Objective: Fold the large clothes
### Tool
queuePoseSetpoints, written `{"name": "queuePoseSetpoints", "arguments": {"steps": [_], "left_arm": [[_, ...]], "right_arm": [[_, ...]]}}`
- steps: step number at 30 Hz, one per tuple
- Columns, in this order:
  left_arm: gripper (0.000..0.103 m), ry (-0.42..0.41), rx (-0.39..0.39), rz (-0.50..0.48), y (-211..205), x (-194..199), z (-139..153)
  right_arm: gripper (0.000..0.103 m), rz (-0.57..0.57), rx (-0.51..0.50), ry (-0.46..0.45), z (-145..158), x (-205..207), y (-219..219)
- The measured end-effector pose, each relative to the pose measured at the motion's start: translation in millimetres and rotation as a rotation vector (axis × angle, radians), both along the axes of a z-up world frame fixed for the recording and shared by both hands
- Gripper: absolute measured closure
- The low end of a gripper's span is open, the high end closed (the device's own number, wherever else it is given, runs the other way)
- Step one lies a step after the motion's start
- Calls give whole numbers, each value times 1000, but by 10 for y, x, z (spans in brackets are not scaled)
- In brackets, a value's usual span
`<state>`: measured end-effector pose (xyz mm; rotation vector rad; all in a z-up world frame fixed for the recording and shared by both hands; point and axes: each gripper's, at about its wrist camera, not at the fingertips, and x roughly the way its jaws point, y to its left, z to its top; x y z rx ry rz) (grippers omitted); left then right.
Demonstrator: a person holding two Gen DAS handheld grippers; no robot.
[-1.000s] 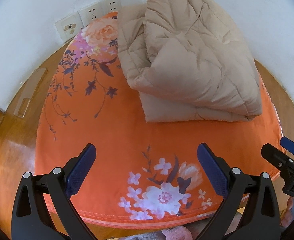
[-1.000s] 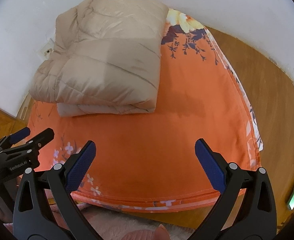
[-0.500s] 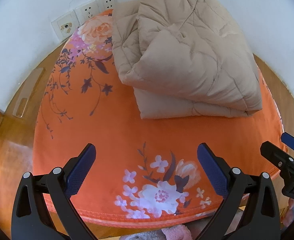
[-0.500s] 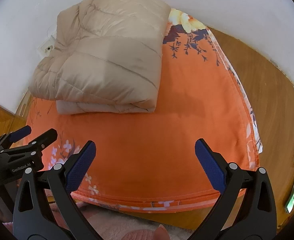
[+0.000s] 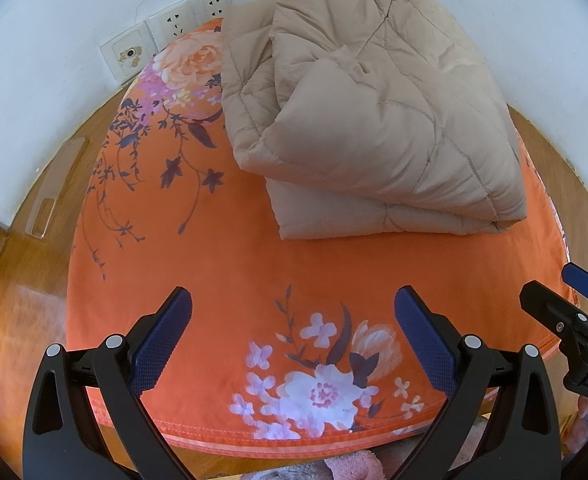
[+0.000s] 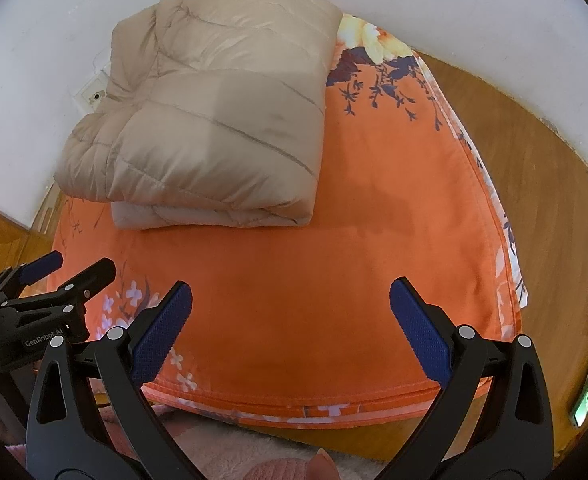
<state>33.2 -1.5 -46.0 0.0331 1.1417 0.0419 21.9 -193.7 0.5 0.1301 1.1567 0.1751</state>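
Left wrist view: beige quilted comforter (image 5: 378,120), folded on orange floral sheet (image 5: 221,264), judged soft, bulky, best gripped at hemmed corners; left claw (image 5: 291,334) and right claw (image 6: 289,330) held wide, empty.

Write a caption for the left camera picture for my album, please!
Open left gripper hovers over an orange flowered sheet with a folded beige quilt on it.

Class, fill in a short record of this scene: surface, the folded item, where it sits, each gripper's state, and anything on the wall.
surface: orange flowered sheet
folded item: beige quilted padded piece, in thick layers
position: far part of the sheet, against the white wall
left gripper: open, holds nothing, over the sheet's near edge
right gripper: open, holds nothing
wall: sockets
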Motion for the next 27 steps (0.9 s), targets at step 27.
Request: {"name": "queuePoseSetpoints", "arguments": {"steps": [27], "left_arm": [[6, 4, 2, -2, 13, 41, -14]], "right_arm": [[5, 18, -4, 4, -29, 76, 19]]}}
